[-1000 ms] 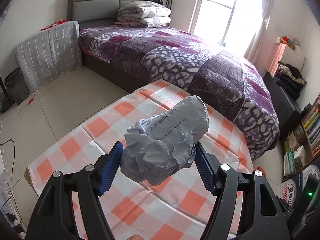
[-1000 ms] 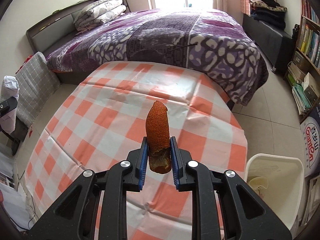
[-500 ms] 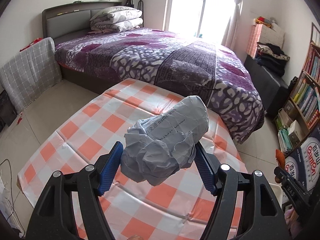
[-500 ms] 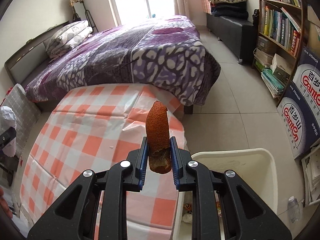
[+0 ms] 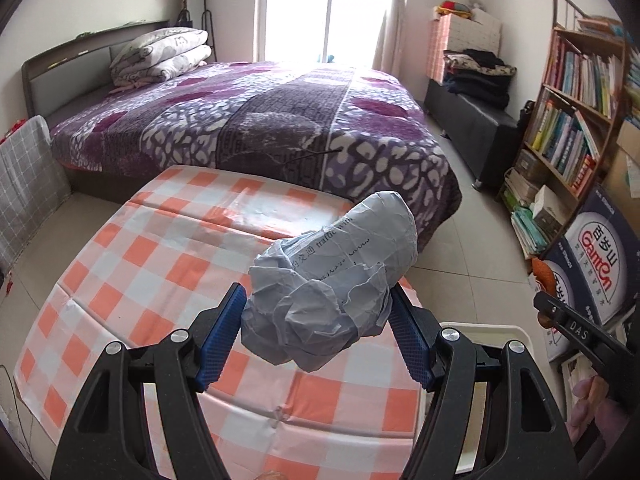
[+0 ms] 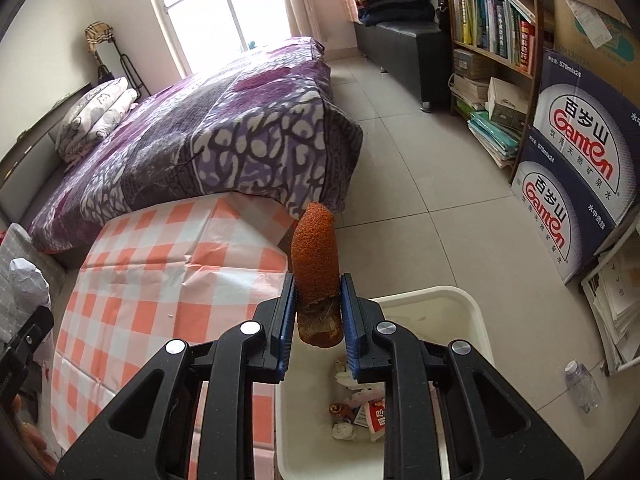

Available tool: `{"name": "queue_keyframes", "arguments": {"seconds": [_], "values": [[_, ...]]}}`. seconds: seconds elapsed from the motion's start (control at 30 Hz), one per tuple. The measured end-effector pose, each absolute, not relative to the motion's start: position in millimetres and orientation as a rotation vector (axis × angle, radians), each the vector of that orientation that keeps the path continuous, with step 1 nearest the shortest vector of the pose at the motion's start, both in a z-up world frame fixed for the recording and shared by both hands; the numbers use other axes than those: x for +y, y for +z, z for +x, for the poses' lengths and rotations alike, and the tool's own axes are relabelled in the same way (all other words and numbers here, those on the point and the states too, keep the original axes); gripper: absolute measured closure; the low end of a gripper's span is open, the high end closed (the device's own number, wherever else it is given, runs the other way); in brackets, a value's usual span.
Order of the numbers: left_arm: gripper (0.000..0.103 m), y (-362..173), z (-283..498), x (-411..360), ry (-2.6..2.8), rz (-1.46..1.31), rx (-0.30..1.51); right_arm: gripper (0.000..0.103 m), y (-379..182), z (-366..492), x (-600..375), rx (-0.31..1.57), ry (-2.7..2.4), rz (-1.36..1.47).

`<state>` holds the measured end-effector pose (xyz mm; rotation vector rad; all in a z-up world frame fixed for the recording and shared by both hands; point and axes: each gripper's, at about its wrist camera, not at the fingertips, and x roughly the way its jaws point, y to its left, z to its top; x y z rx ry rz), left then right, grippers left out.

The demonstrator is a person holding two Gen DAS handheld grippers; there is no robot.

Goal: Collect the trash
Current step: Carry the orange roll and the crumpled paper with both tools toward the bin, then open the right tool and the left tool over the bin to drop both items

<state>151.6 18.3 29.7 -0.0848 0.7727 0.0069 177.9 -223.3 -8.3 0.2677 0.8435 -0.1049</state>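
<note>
My left gripper (image 5: 316, 332) is shut on a crumpled grey paper ball (image 5: 332, 288) with printed text, held above the checked table (image 5: 160, 264). My right gripper (image 6: 316, 316) is shut on an orange peel (image 6: 316, 260), held upright over the near rim of a white bin (image 6: 476, 312) that holds several scraps of trash (image 6: 360, 404). The bin's rim (image 5: 492, 330) also shows in the left wrist view, just right of the table. The paper ball (image 6: 28, 284) shows at the left edge of the right wrist view.
A bed with a purple cover (image 5: 260, 120) stands behind the table. A bookshelf (image 6: 492, 32) and stacked water cartons (image 6: 580, 184) line the right wall. A plastic bottle (image 6: 582, 386) lies on the tiled floor right of the bin.
Both grippers have swung right, away from the table's middle. The right gripper with the peel now hangs over the bin. The left gripper still holds the paper ball.
</note>
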Motion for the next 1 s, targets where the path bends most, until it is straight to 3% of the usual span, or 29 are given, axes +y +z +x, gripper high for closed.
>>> {"name": "queue_keyframes", "arguments": {"seconds": [0.2, 0.23, 0.3, 0.47, 0.77, 0.9, 1.0], "values": [[0.034, 17.9, 148.4, -26.7, -0.088, -0.033, 0.804, 0.078, -12.7, 168.7, -252.8, 0.873, -0.158, 0.309], [0.034, 16.0, 148.4, -34.2, -0.102, -0.023, 0.808, 0.074, -13.2, 167.1, -257.6, 0.877, -0.164, 0.32], [0.034, 12.2, 147.8, -49.3, -0.13, -0.003, 0.815, 0.041, -13.7, 161.4, -269.5, 0.87, -0.202, 0.347], [0.033, 6.5, 147.7, -77.4, -0.203, -0.004, 0.846, 0.021, -13.1, 148.9, -298.0, 0.845, -0.271, 0.414], [0.029, 7.9, 144.5, -116.9, -0.312, -0.01, 0.859, 0.013, -9.3, 128.9, -339.3, 0.798, -0.361, 0.48], [0.016, 9.1, 139.0, -127.8, -0.355, -0.014, 0.85, 0.009, -4.5, 119.1, -349.3, 0.763, -0.402, 0.467], [0.013, 10.0, 132.5, -133.3, -0.373, 0.0, 0.837, 0.007, 0.1, 111.5, -352.0, 0.737, -0.433, 0.439]]}}
